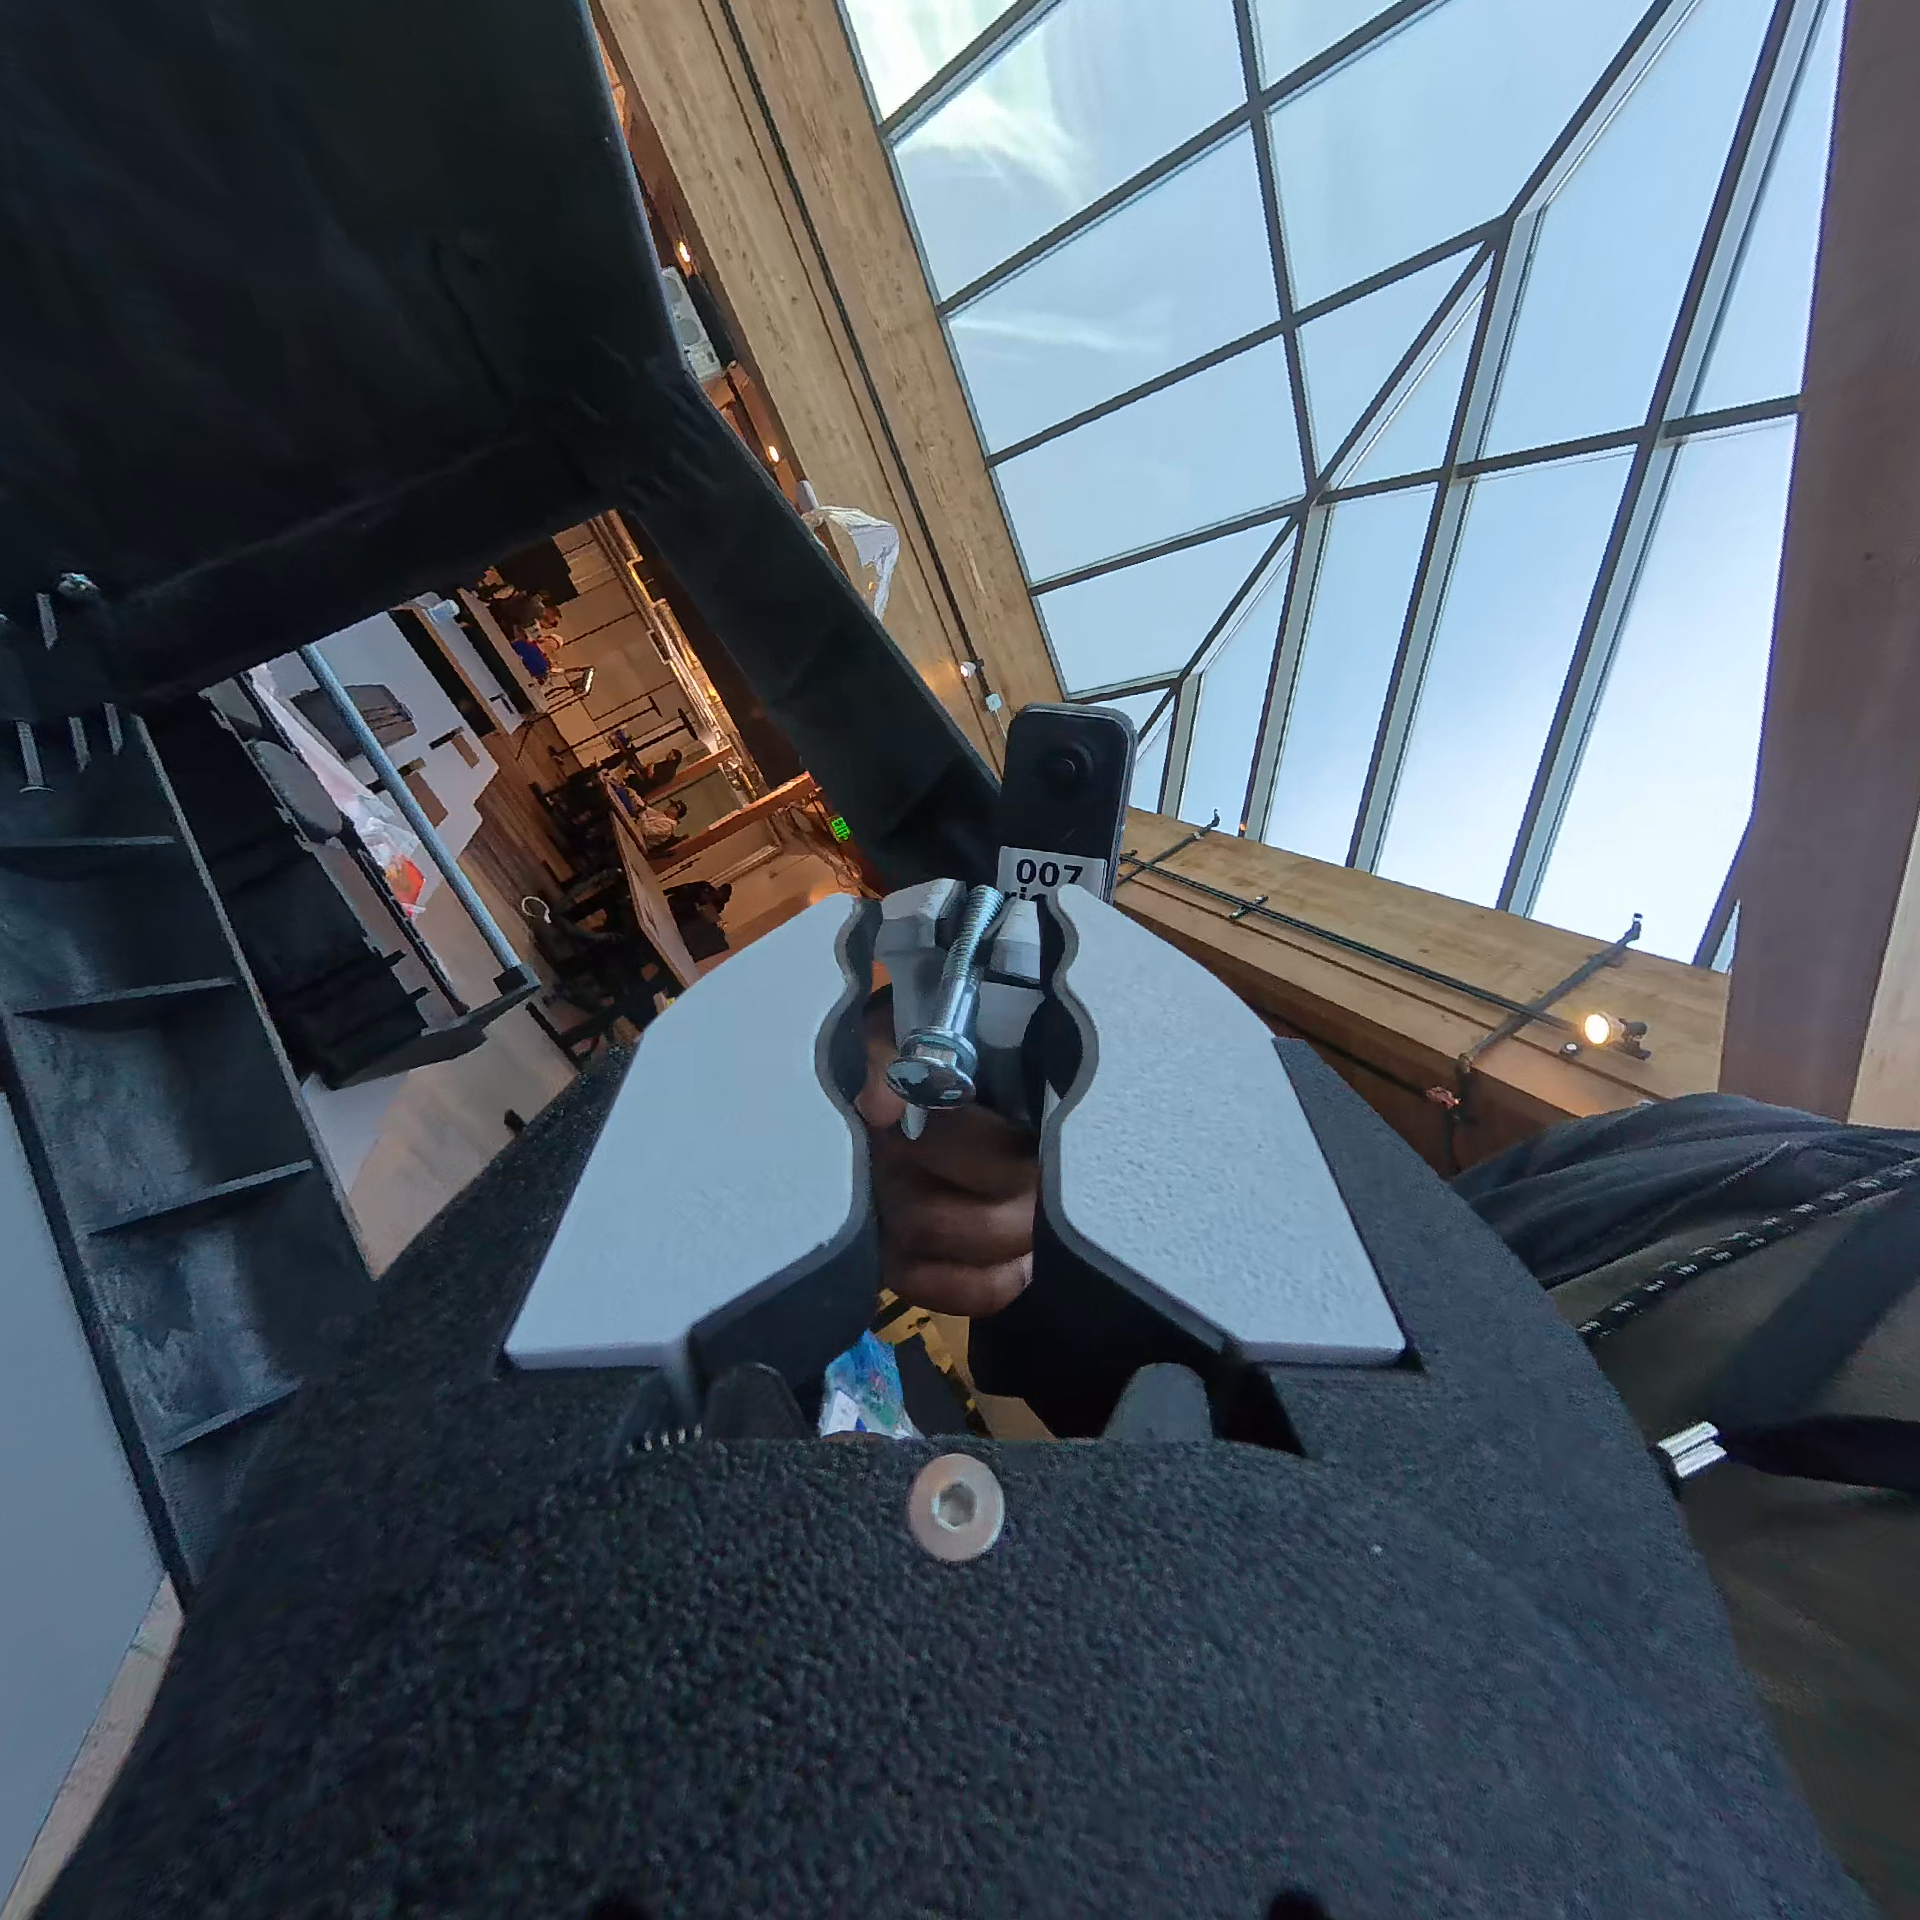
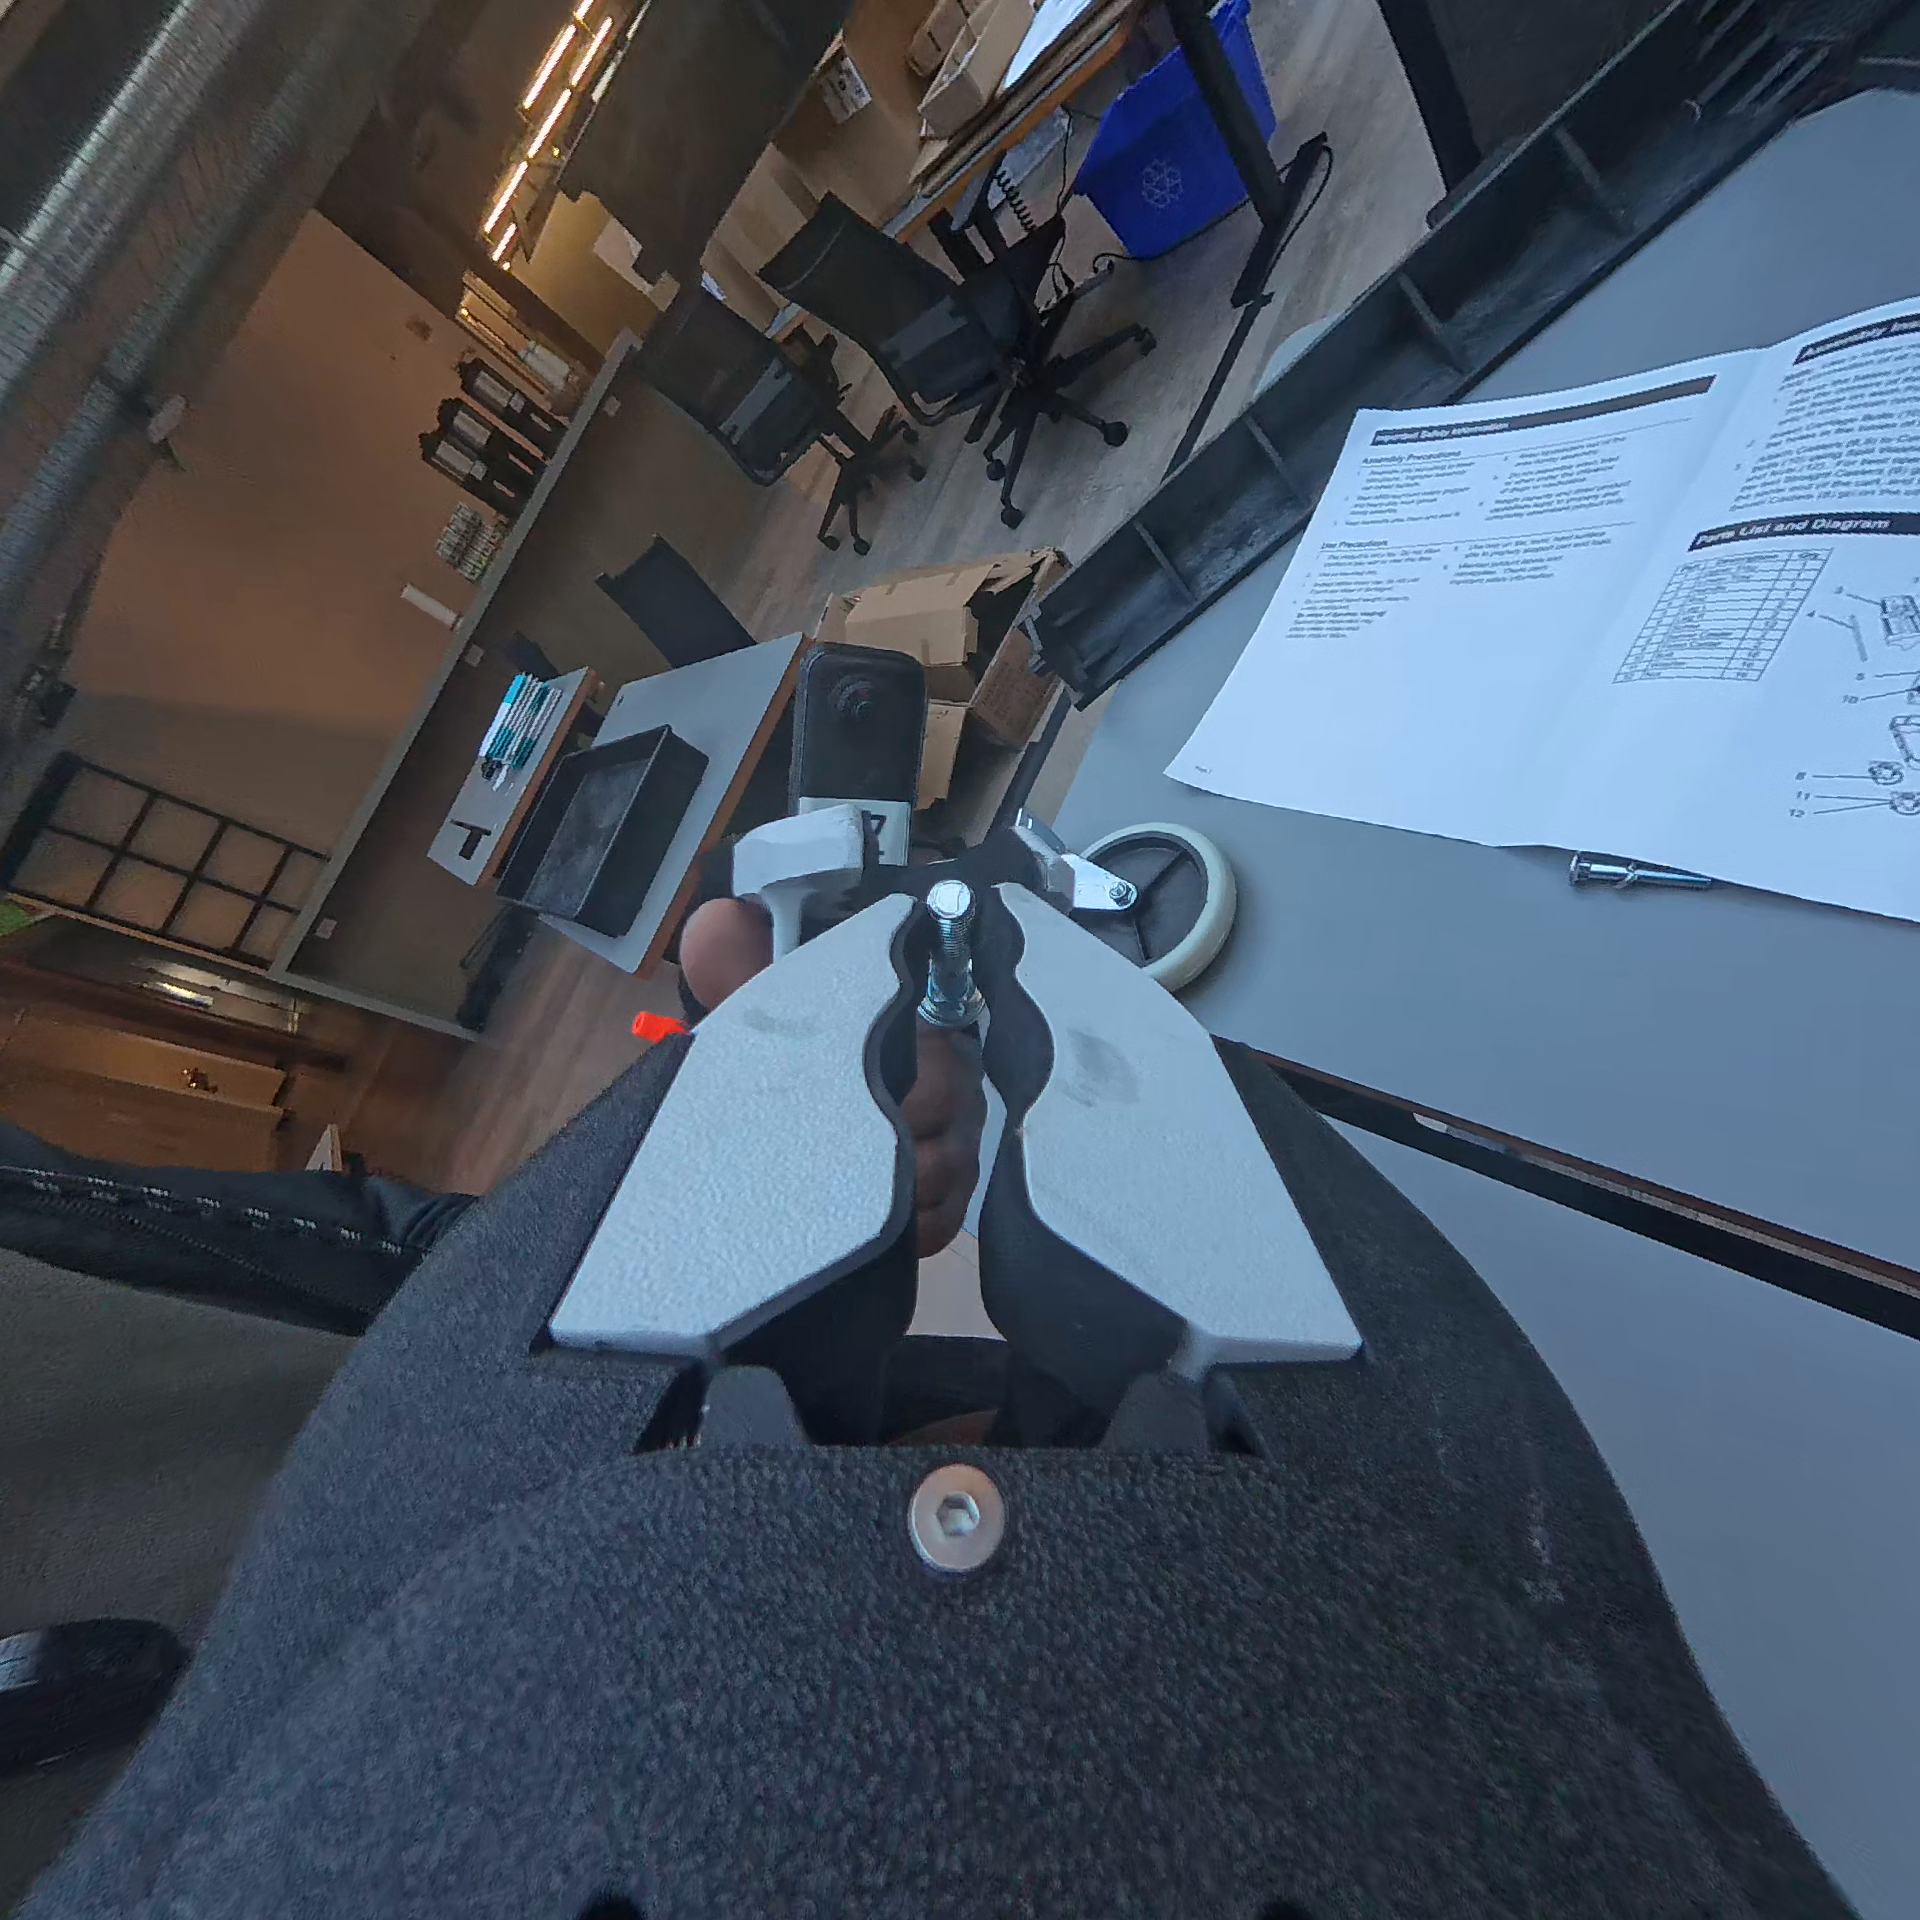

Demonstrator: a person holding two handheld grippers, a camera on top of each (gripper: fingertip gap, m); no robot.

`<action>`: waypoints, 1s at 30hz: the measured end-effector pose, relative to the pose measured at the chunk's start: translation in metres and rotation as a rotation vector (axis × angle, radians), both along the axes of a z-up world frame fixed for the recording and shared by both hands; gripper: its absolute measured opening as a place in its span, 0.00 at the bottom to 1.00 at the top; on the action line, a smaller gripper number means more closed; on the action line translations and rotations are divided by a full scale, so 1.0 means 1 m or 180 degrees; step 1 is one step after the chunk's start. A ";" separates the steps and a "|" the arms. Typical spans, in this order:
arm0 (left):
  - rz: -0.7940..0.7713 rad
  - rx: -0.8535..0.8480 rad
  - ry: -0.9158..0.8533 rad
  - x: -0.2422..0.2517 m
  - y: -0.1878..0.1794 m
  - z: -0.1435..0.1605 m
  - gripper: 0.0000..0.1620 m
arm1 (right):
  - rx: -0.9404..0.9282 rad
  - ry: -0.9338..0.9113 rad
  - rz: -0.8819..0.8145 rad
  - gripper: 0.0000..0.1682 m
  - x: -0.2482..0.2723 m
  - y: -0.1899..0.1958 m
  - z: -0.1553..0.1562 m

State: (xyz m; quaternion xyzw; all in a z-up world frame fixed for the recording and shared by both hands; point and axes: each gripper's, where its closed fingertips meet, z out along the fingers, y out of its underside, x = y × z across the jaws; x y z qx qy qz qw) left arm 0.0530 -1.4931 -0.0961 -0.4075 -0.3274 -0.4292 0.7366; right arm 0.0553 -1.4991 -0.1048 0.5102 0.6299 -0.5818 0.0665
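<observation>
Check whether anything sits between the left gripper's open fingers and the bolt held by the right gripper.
Nothing visible does. The bolt, clamped in the right gripper, lies bare in the gap of the open left gripper, head toward the left camera.

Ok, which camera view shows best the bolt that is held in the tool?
The left wrist view: the bolt lies lengthwise, head and thread clear, inside the open left tool, clamped farther off by the right tool. The right wrist view shows it foreshortened, its sides partly hidden by that tool's fingers.
</observation>
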 end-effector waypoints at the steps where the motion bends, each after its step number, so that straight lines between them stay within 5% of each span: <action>1: -0.0029 0.0004 -0.0007 0.001 0.001 -0.001 0.18 | -0.0007 -0.0004 0.0000 0.06 0.000 0.000 0.000; 30: -0.0107 0.0149 -0.0070 0.005 -0.001 -0.006 0.14 | -0.0085 -0.0067 -0.0033 0.06 0.003 0.000 -0.006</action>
